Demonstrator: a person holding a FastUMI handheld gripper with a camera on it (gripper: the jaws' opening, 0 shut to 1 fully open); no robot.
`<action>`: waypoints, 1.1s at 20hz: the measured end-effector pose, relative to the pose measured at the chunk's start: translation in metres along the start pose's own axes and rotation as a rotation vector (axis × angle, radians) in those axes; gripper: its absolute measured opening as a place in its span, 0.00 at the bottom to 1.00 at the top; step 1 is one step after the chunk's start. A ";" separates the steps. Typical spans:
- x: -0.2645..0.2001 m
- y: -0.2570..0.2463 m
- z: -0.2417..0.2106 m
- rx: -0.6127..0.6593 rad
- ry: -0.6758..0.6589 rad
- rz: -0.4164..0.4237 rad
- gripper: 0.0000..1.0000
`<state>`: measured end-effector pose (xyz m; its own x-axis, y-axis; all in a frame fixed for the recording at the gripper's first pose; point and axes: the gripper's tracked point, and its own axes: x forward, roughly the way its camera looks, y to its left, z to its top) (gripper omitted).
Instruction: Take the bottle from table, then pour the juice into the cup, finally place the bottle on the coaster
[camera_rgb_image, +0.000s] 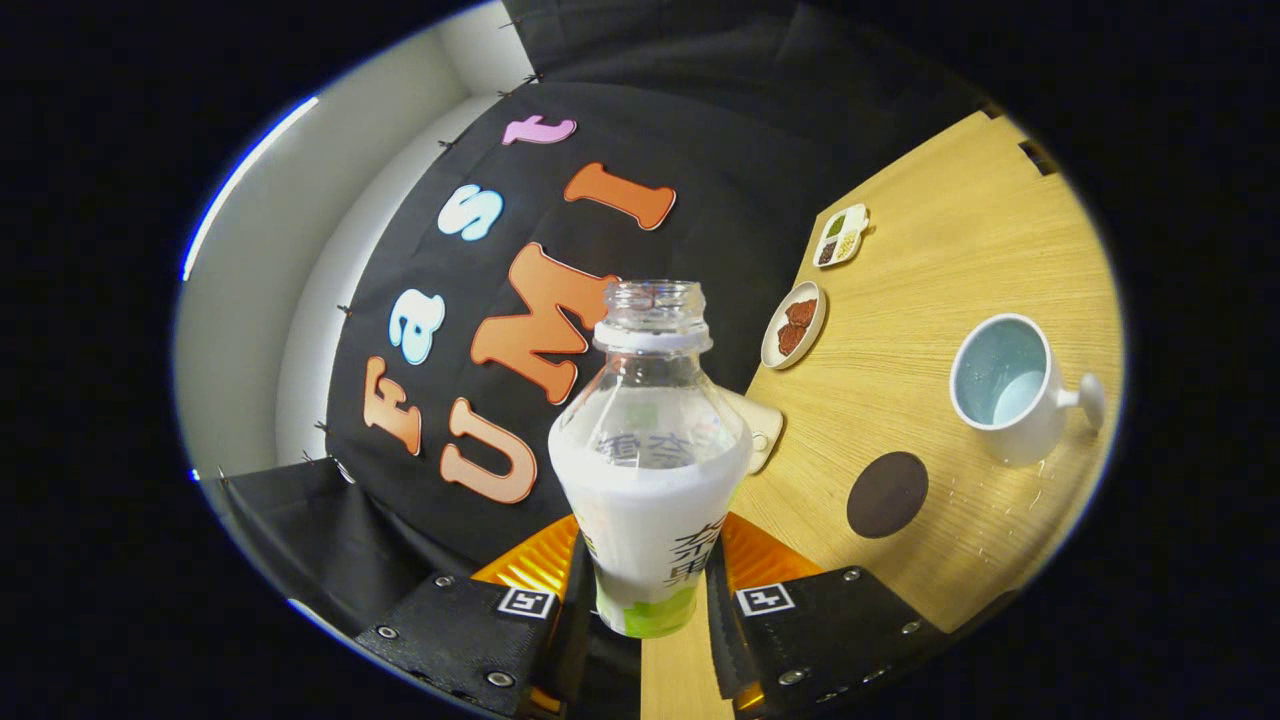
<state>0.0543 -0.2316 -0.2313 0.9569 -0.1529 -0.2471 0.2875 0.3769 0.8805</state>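
Note:
An uncapped clear bottle with a white label stands between my fingers, and my gripper is shut on its lower body. It is lifted off the wooden table, and the whole scene appears tilted. A white cup with a pale blue inside and a handle sits on the table beyond and to the right of the fingers. The round dark coaster lies on the table between the bottle and the cup, closer to my right finger.
A small oval dish with brown pieces and a divided dish with small foods sit further back on the table. A white object peeks out behind the bottle. Droplets speckle the table near the cup.

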 end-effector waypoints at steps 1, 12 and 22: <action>0.001 -0.002 0.000 0.018 0.001 -0.004 0.51; 0.010 -0.017 0.001 0.247 -0.007 -0.004 0.51; 0.017 -0.025 0.005 0.420 -0.026 0.010 0.51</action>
<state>0.0632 -0.2476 -0.2553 0.9567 -0.1759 -0.2319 0.2309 -0.0263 0.9726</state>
